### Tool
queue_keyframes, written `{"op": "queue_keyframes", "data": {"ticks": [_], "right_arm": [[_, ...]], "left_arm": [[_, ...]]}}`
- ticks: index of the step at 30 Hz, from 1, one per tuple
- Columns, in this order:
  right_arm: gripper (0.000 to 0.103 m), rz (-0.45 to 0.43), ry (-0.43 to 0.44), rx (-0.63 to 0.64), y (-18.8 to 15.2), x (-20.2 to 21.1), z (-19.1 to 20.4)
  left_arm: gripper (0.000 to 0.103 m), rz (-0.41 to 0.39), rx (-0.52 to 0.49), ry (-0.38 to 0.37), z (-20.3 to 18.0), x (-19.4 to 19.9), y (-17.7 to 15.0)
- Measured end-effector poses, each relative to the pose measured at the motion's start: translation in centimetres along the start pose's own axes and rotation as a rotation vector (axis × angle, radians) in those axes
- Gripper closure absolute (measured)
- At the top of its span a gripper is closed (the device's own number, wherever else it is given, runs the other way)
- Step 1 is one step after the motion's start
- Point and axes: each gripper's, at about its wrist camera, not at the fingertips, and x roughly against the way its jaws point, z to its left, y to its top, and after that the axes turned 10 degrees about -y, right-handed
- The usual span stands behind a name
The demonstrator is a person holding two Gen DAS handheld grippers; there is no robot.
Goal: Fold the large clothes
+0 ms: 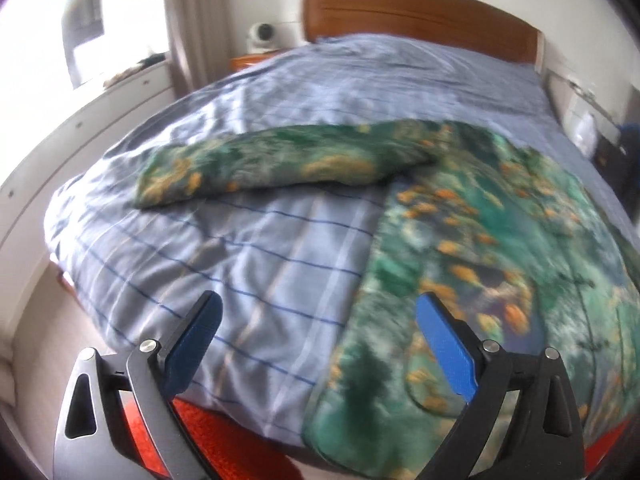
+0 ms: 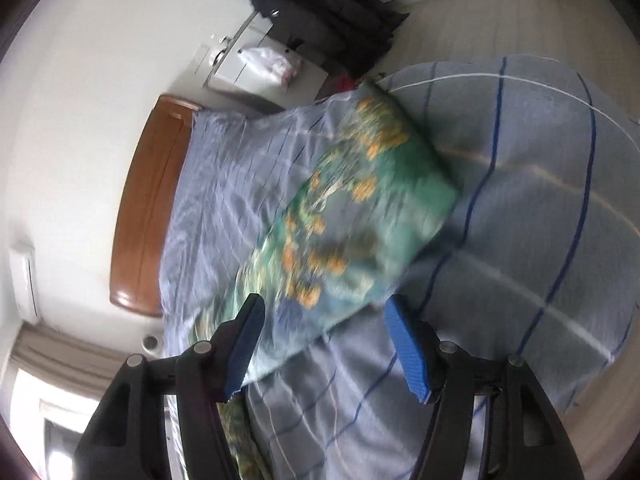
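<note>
One garment lies on the bed: a large green shirt [image 1: 480,240] printed with orange flowers, spread flat on the striped blue duvet [image 1: 260,240] toward the foot of the bed and its right side. Its body runs from the near edge up toward the wooden headboard [image 1: 420,12], and that is its long axis; one sleeve [image 1: 280,164] sticks out sideways to the left, crossing the duvet almost at right angles to the body. I count one sleeve on show from this side; the other I cannot make out. The left gripper [image 1: 320,344] hangs above the near edge with its jaws wide apart and nothing between them, the shirt's hem just ahead and to its right, the outstretched sleeve well ahead. The right gripper [image 2: 324,344] is tilted over, its view blurred; its jaws stand part-way apart and empty, and a panel of the same shirt [image 2: 352,208] lies directly in front of it, close to the tips. By my judgement the right one is nearer to cloth, while the left is better placed for the sleeve, which looks like the next thing to fold in across the body. Beyond the bed there is a dark heap of clothes [image 2: 320,12] by the wall and one orange rug [image 1: 224,440] below the mattress.
</note>
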Motion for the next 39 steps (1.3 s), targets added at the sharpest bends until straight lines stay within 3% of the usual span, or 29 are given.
{"op": "queue_keyframes", "data": {"ticks": [3, 6, 8, 10, 11, 14, 19, 21, 25, 28, 32, 34, 36, 39], "right_arm": [[0.041, -0.015, 0.036, -0.111, 1.4, -0.8, -1.5], [0.041, -0.058, 0.051, -0.147, 2.5, -1.2, -1.8], [0.047, -0.069, 0.029, -0.133, 3.2, -2.1, -1.4], [0.081, -0.071, -0.054, -0.100, 3.5, -2.9, -0.8], [0.091, -0.065, -0.113, -0.074, 3.7, -3.2, -0.4], [0.093, -0.099, -0.176, -0.011, 4.3, -2.3, 1.9], [0.093, -0.179, -0.070, 0.225, 4.2, 1.9, 14.3], [0.093, -0.199, 0.000, 0.377, 2.8, 3.5, 21.7], [0.093, -0.196, 0.111, 0.653, -3.4, 3.8, 35.3], [0.093, -0.113, 0.171, 0.768, -10.2, 0.5, 42.6], [0.093, 0.000, 0.176, 0.872, -19.9, -7.3, 48.0], [0.090, 0.045, 0.152, 0.914, -24.4, -10.5, 48.3], [0.079, 0.108, 0.106, 0.961, -29.1, -14.7, 48.2], [0.045, 0.260, 0.078, 0.962, -34.8, -18.8, 45.9]], "left_arm": [[0.005, -0.045, 0.015, 0.069, 1.0, -0.8, 0.1], [0.005, 0.006, -0.012, 0.076, 1.4, -2.3, -0.1], [0.005, 0.044, -0.017, 0.055, 1.6, -3.3, -0.5], [0.005, 0.069, -0.013, 0.055, 1.7, -4.1, -0.8], [0.004, 0.093, -0.013, 0.062, 1.7, -4.5, -1.0], [0.003, 0.102, 0.012, 0.076, 2.3, -5.4, -2.0], [0.003, 0.031, 0.038, 0.101, 3.5, -5.5, -3.4], [0.003, -0.006, 0.044, 0.101, 4.0, -5.6, -3.9], [0.003, 0.011, 0.083, 0.068, 4.7, -6.2, -4.3], [0.003, 0.000, 0.084, 0.053, 5.1, -5.9, -4.4], [0.003, 0.011, 0.117, 0.045, 6.0, -6.1, -4.6], [0.003, 0.016, 0.141, 0.040, 6.5, -6.3, -4.6], [0.003, 0.019, 0.161, 0.032, 6.8, -6.2, -4.8], [0.003, 0.019, 0.163, 0.038, 6.6, -6.2, -4.9]]}}
